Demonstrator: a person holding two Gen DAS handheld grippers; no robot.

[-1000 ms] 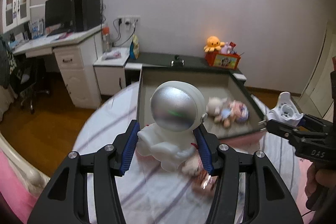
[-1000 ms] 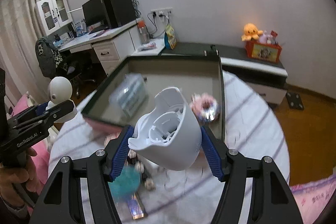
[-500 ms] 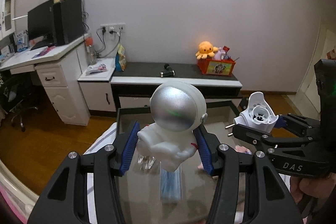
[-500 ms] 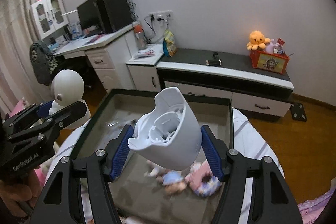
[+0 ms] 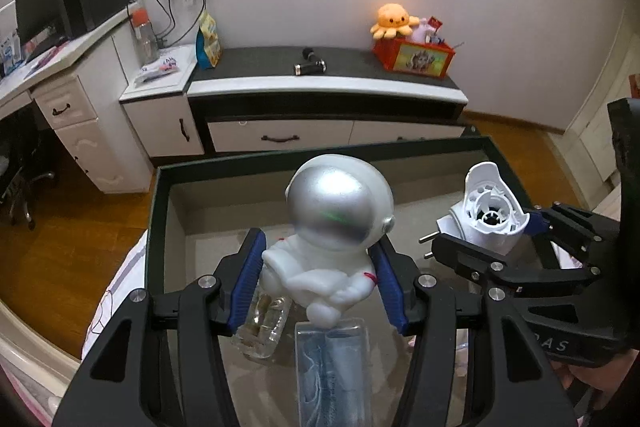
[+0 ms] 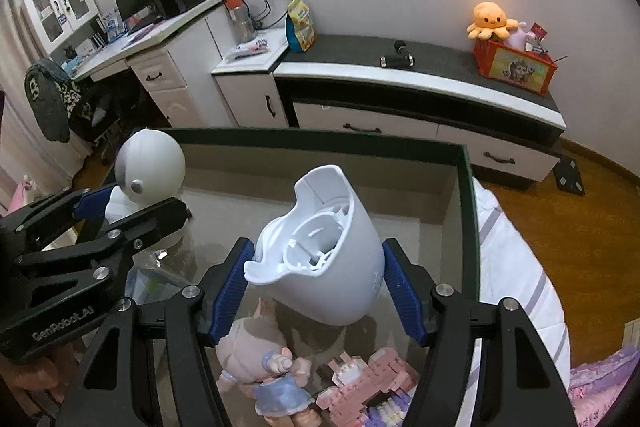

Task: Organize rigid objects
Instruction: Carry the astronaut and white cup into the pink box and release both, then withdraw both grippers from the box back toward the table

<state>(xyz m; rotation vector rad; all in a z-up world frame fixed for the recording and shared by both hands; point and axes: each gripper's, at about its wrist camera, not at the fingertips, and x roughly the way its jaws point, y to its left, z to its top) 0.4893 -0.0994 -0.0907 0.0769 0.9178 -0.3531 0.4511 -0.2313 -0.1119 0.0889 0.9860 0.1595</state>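
Your left gripper is clamped on the astronaut, blue pads pressed against both sides of its body, and you're holding it above the near-left part of the box. Your right gripper is squeezed onto the white plug housing, open end facing the camera, held above the near-right part of the box. From the left wrist you can see the housing's metal prongs poking out toward the astronaut.

Down in the box: a clear bottle and a blue packet lie right under the astronaut, touching or nearly so. Under the housing there's a doll, with a pink brick toy just beside it toward the box's right wall.
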